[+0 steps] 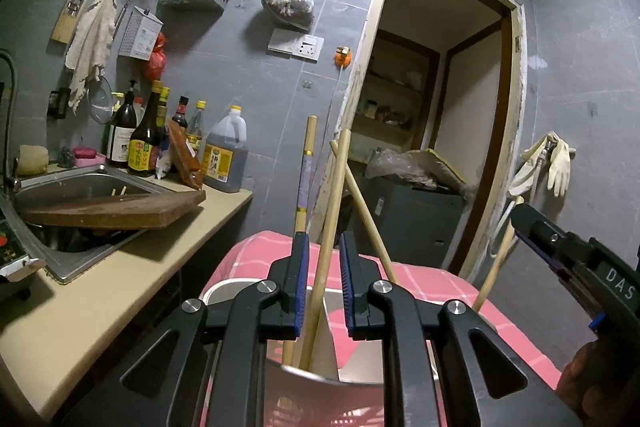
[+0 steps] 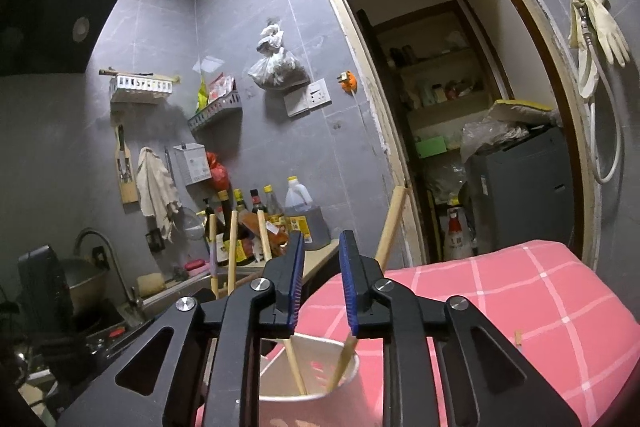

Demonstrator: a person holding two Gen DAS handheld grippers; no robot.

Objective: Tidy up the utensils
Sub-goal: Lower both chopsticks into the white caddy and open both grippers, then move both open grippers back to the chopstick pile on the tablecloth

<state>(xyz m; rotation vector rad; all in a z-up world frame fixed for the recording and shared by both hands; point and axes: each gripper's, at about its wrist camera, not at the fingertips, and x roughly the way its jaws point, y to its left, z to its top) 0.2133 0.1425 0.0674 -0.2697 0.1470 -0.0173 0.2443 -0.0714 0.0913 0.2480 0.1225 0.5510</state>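
Note:
In the left wrist view my left gripper [image 1: 324, 263] stands open. One plain wooden chopstick [image 1: 329, 227] rises between its blue pads with a gap on each side. That chopstick and two others, one with a purple band [image 1: 304, 179], stand in a pale cup [image 1: 330, 347] below the fingers. My right gripper [image 1: 528, 227] enters at the right edge, beside another chopstick [image 1: 498, 259]. In the right wrist view my right gripper [image 2: 322, 267] is open with nothing between its pads. It hangs over a paper cup [image 2: 352, 383] holding two chopsticks; one chopstick [image 2: 394, 219] leans out past the right finger.
A pink checked cloth [image 2: 500, 299] covers the surface under the cups. The beige counter [image 1: 120, 287] at left has a sink with a wooden board [image 1: 120, 211] across it and sauce bottles [image 1: 148, 143] behind. A doorway [image 1: 440, 107] opens ahead. Several chopsticks [image 2: 232, 247] stand at left.

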